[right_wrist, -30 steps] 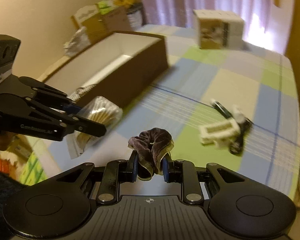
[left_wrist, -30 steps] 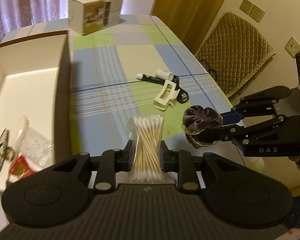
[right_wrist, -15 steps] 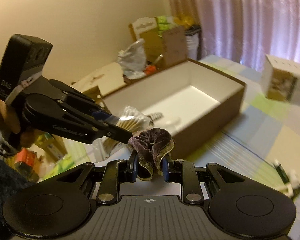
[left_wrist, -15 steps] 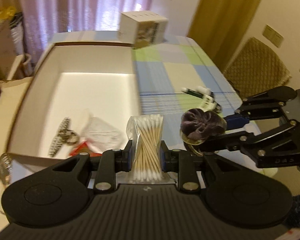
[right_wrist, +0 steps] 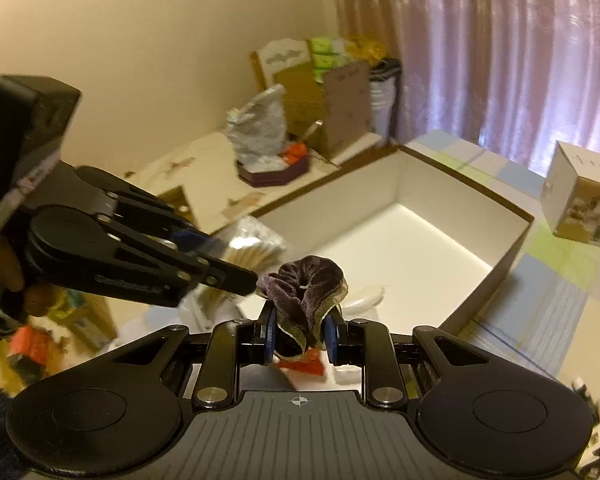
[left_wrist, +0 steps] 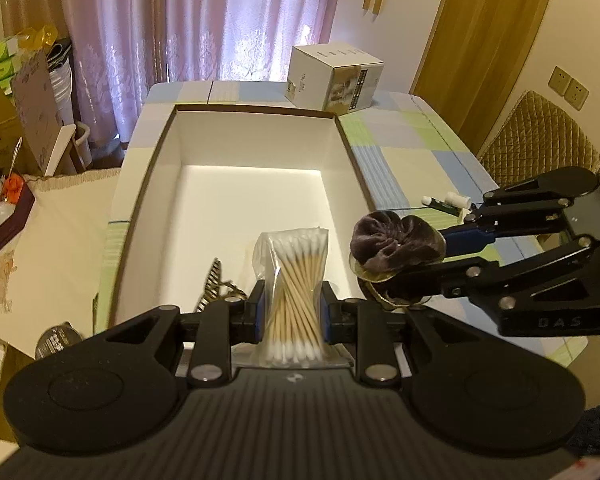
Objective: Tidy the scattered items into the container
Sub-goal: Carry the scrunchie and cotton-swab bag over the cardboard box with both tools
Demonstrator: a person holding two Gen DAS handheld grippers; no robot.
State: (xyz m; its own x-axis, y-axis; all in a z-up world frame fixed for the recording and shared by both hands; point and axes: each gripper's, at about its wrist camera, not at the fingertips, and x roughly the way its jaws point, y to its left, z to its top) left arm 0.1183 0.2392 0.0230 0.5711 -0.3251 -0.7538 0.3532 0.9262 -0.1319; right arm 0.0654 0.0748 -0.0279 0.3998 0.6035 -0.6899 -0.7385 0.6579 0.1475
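Checked tablecloth (left_wrist: 396,160), pale blue, green and cream. White printed carton (left_wrist: 334,80) at the far end, upright. Lilac patterned curtains (left_wrist: 204,20) behind. Quilted tan chair back (left_wrist: 540,136) at right, wall sockets (left_wrist: 568,87) above it. Left: cream side surface (left_wrist: 52,232) with cardboard boxes (right_wrist: 312,96), crumpled silver bag (right_wrist: 260,128), dark hexagonal tray (right_wrist: 276,172).

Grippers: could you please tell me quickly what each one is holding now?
Left gripper: shut on the bag of cotton swabs.
Right gripper: shut on the scrunchie.
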